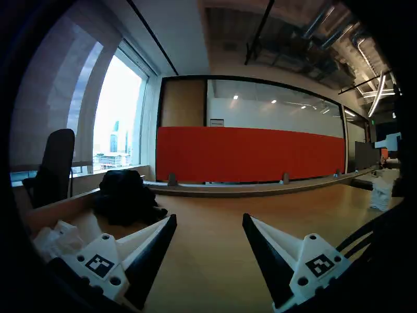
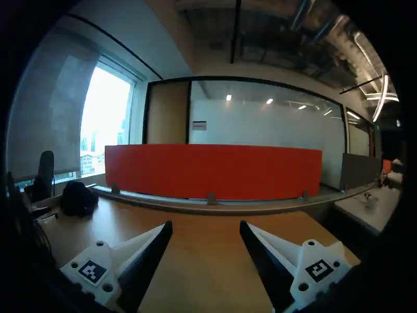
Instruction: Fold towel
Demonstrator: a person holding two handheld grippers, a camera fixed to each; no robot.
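White cloth stack (image 1: pixel 383 190) lies right, beyond parted fingers (image 1: pixel 148 253).

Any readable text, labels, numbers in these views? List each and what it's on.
None legible.
Small wall plaque above the red partition: too blurred to read.
Square markers on the left claw and right claw: black-and-white patterns, no letters or digits.

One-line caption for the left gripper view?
Left gripper open over a wooden desk, dark bundle at left, red partition behind.
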